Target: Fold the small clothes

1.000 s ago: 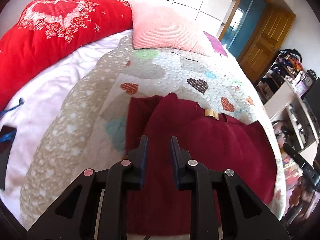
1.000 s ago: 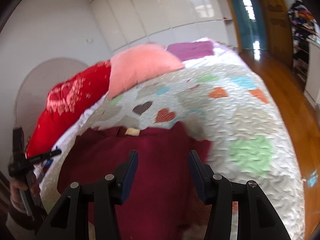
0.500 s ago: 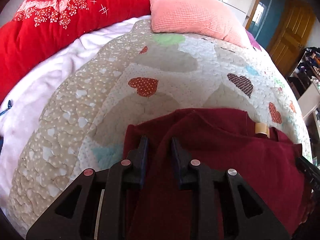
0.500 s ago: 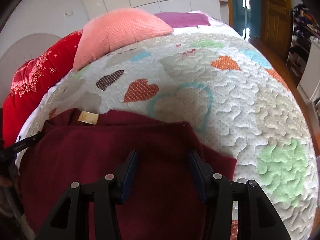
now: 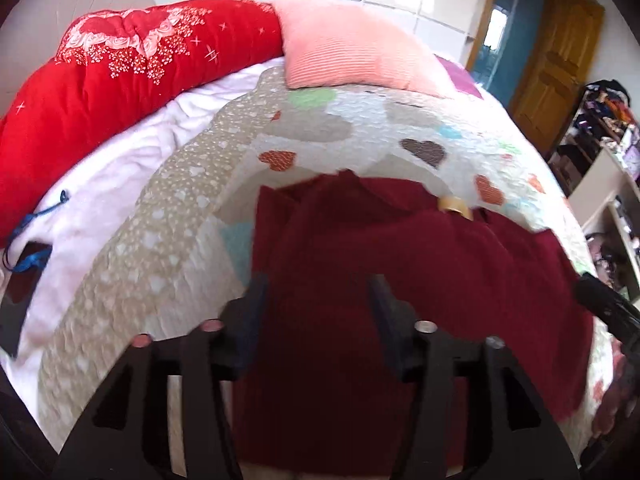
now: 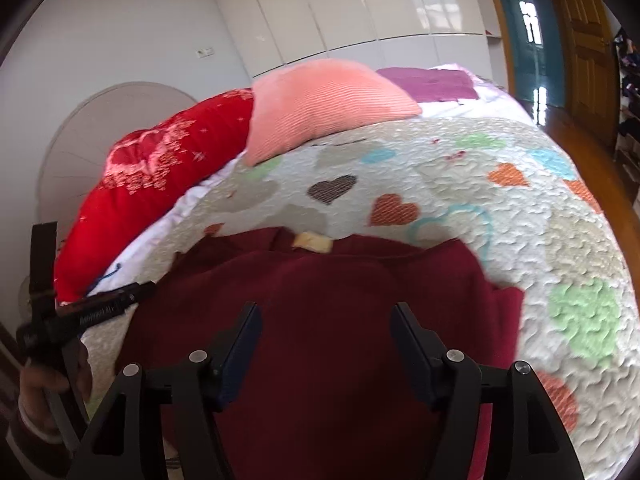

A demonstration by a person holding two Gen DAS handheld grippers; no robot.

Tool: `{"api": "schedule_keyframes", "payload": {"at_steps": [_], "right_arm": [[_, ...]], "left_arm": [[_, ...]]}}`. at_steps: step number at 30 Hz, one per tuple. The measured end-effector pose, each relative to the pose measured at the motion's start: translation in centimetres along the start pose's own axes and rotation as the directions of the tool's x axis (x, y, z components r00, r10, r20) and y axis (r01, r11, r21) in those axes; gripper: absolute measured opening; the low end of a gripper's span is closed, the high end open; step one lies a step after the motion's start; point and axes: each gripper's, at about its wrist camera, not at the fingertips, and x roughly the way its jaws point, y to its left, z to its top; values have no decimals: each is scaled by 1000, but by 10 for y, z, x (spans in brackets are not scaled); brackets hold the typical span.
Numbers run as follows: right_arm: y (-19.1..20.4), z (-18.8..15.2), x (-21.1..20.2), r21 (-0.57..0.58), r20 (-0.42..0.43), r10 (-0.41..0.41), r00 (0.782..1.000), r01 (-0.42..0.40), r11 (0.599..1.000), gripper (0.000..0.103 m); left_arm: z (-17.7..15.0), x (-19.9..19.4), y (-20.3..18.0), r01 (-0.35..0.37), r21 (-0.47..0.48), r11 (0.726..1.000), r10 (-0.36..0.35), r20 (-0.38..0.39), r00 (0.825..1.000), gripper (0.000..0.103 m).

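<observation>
My left tongs (image 5: 316, 312) spread wide, gripping nothing, my right tongs (image 6: 326, 344) likewise agape, both angled downward, my left hand (image 6: 44, 392) wrapped round its handle

A dark red garment (image 5: 400, 264) lies spread on the heart-patterned quilt (image 5: 168, 216), its far edge rumpled, a tan label (image 6: 312, 243) showing at the neckline.

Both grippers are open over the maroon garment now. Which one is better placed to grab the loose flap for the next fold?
Probably right. A loose maroon flap juts onto the quilt just beside the open right gripper. The open left gripper hangs over the maroon garment, whose left edge looks already folded.
</observation>
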Motion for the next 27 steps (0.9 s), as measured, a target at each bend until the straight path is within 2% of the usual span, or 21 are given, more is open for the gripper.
{"api": "schedule_keyframes", "payload": {"at_steps": [4, 8, 11, 20, 24, 27], "right_arm": [[20, -7, -3, -35, -22, 24, 999, -25, 999, 65], [32, -10, -5, -47, -31, 27, 999, -28, 998, 65], [37, -13, -2, -37, -43, 47, 998, -49, 998, 65], [62, -18, 20, -80, -94, 56, 994, -64, 995, 65], [75, -12, 32, -104, -96, 57, 994, -67, 992, 65], [84, -7, 42, -119, -96, 44, 994, -56, 991, 65]], "left_arm": [[-22, -11, -12, 28, -3, 1000, -28, -24, 999, 62], [-38, -20, -18, -6, 42, 999, 8, -36, 999, 62], [-44, -26, -11, -27, 35, 999, 28, -30, 999, 62], [-44, -29, 16, -74, -8, 997, 74, -5, 997, 62], [-41, -20, 27, -124, -10, 992, 124, 6, 992, 62], [-39, -10, 29, -127, -5, 992, 127, -3, 992, 62]]}}
